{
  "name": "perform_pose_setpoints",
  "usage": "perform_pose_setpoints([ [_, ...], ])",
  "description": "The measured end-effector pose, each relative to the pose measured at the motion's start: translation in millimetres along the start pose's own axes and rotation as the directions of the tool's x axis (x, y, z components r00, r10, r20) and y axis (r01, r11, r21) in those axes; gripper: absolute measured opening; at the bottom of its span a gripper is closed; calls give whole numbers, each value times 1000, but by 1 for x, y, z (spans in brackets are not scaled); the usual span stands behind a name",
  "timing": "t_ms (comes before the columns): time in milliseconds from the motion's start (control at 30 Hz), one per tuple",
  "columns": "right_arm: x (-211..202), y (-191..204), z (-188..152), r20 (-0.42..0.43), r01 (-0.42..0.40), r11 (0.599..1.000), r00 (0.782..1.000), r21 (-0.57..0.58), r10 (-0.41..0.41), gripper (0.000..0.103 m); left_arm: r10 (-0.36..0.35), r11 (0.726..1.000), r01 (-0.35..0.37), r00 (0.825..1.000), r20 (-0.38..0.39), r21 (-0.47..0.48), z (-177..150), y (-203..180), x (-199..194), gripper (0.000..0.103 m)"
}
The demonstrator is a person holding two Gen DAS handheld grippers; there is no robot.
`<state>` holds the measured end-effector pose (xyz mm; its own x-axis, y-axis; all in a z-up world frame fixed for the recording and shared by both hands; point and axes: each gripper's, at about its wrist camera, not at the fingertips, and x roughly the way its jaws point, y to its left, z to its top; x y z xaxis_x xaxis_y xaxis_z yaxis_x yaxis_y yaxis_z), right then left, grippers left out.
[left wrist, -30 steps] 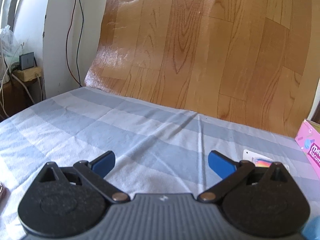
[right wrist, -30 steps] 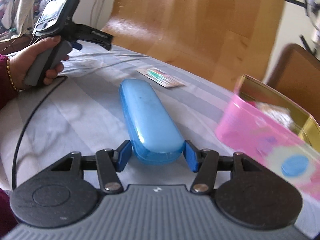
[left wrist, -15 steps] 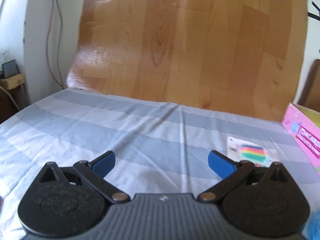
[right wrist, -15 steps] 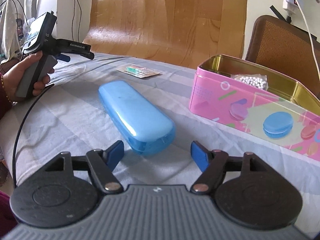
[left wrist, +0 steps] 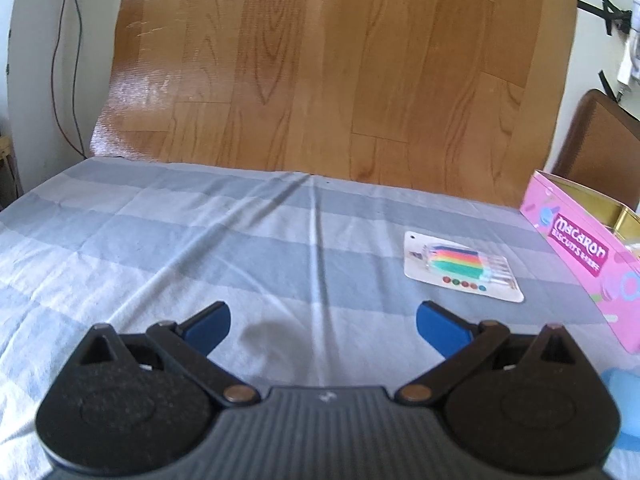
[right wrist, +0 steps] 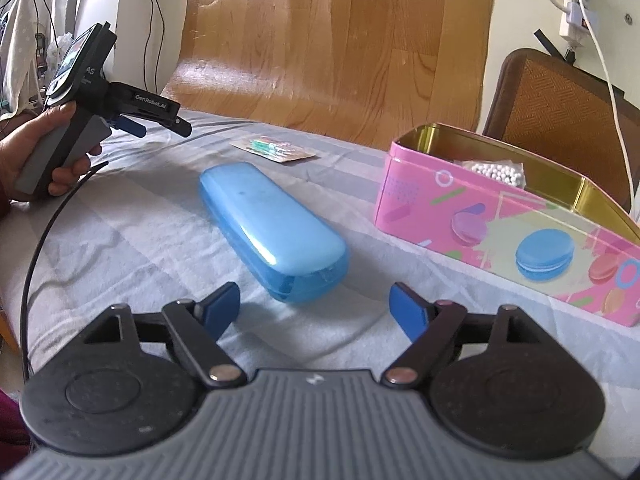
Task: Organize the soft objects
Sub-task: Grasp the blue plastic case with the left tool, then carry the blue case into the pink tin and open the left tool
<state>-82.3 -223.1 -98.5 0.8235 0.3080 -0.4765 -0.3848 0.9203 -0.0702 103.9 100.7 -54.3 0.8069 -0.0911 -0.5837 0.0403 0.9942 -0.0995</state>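
A blue case (right wrist: 270, 230) lies on the striped cloth just ahead of my right gripper (right wrist: 316, 306), which is open and empty, a little short of the case's near end. A pink macaron tin (right wrist: 500, 220) stands open to the right with a bag of white beads (right wrist: 496, 170) inside. My left gripper (left wrist: 323, 322) is open and empty above the cloth; it also shows in the right wrist view (right wrist: 136, 118) at far left. A card with rainbow-coloured items (left wrist: 460, 266) lies ahead and right of it, next to the tin (left wrist: 580, 248).
The striped cloth (left wrist: 200, 248) covers the table, with a wood-pattern sheet (left wrist: 320, 72) behind it. A brown chair (right wrist: 560, 112) stands behind the tin. Cables hang on the wall at left and right. A cable runs from the left gripper across the cloth.
My right gripper let go of the blue case, opened and drew back; the case now lies on the cloth. My left gripper turned right, bringing the card and tin into view.
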Motion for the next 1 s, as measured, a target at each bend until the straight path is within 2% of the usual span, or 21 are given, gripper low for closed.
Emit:
perform_pose_setpoints([
  [100,1,-1,0,-4,-3,1000,1000,6,3,85,-16,1000,16,1000,-23,-8,0,0,1,103],
  [167,1,-2,1,-9,-10,1000,1000,11,10,85,-54,998,52,997,-60,-31,-1,1,4,103],
  [333,4,-7,3,-27,-35,998,999,45,36,85,-128,990,125,990,-53,-71,-9,-1,-7,103],
  [400,4,-8,4,-31,-39,998,999,52,41,85,-185,978,179,982,-46,-111,-14,-4,-13,103],
  [500,4,-7,4,-33,-38,998,999,50,40,85,-288,949,277,956,-51,-153,-19,-14,-18,103],
  [667,6,-6,5,-43,-64,996,997,57,66,85,-440,893,426,894,-84,-149,-15,-49,-23,103],
  [867,12,-10,11,-66,-87,993,994,80,92,84,-519,853,517,833,-192,-62,-22,-106,-15,103],
  [933,15,-10,14,-69,-91,992,993,85,97,76,-529,844,534,818,-227,-42,-29,-121,-11,102],
  [967,16,-10,15,-65,-96,992,993,84,102,62,-522,847,531,826,-214,-19,-32,-127,-13,102],
  [1000,17,-9,16,-60,-105,991,992,83,110,59,-526,842,539,821,-222,-4,-34,-132,-14,102],
])
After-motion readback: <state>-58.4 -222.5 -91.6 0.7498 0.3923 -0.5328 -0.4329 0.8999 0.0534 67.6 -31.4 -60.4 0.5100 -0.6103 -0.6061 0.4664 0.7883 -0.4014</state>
